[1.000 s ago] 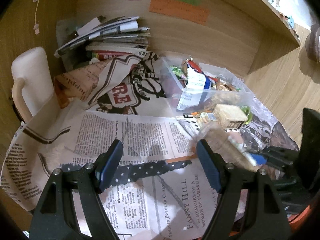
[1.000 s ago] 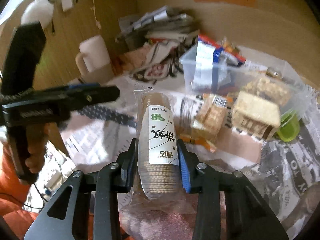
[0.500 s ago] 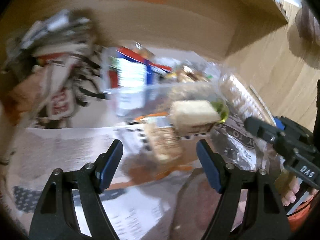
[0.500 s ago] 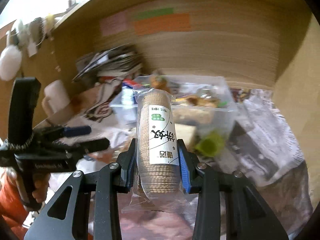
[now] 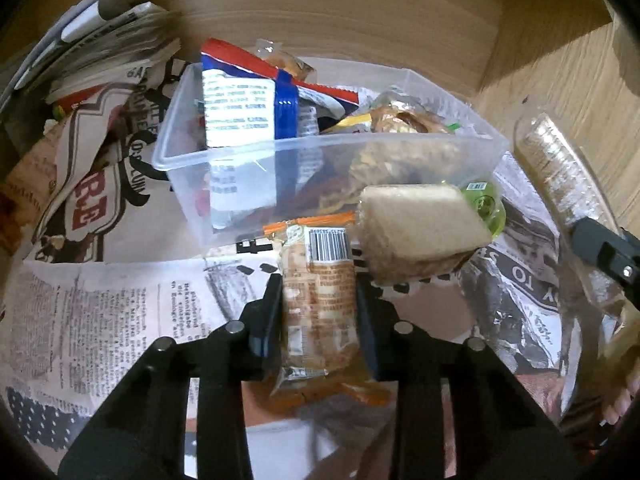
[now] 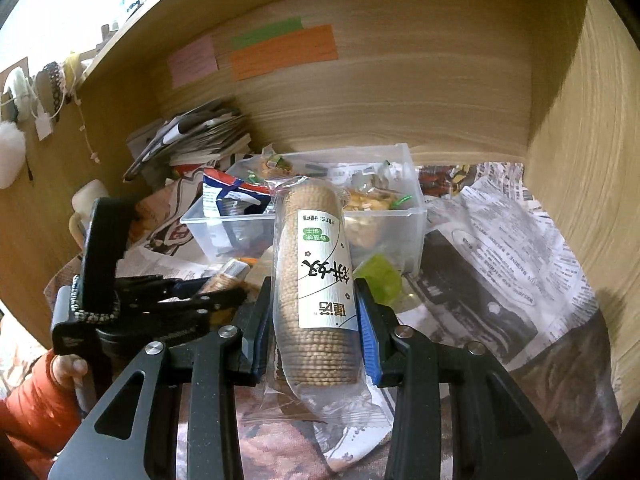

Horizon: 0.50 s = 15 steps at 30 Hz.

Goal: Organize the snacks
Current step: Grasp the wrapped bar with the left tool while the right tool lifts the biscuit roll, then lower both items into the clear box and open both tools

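Note:
A clear plastic bin holds several snack packets; it also shows in the right wrist view. My left gripper is shut on an orange-trimmed cracker packet lying just in front of the bin. A wrapped pale cake block and a green jelly cup lie to its right. My right gripper is shut on a clear-wrapped roll of round crackers, held above the newspaper in front of the bin. That roll shows at the right of the left wrist view.
Newspaper covers the desk. A stack of magazines and a white mug stand at the back left. Wooden walls close the back and right. Sticky notes hang on the back wall.
My left gripper moved right and forward to the cracker packet and shut on it. My right gripper lifted the cracker roll and swung it right, towards the bin.

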Motion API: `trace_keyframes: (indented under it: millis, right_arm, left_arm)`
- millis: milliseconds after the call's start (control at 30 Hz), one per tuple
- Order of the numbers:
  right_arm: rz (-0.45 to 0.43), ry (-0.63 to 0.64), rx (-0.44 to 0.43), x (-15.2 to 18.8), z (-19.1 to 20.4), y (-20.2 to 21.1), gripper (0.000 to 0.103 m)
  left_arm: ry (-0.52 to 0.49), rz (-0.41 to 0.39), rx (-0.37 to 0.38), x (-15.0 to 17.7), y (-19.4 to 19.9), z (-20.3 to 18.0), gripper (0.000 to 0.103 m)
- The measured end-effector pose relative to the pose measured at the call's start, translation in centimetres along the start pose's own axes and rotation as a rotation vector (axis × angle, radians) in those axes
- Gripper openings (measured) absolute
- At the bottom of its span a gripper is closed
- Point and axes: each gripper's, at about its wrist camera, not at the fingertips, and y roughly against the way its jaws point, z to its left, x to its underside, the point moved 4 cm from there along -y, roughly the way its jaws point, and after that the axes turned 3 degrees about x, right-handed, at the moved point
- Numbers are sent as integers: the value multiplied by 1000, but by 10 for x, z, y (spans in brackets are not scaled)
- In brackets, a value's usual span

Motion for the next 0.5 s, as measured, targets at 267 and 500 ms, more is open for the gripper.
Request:
trace_keyframes:
  millis: [267, 500]
  right_arm:
    - [-29, -4, 0, -9, 2, 1, 34]
    - [-81, 6, 13, -30, 2, 7, 34]
  left_arm:
    - [-30, -85, 23, -9, 45, -8, 34]
    - [-60, -171, 73, -43, 85, -18, 34]
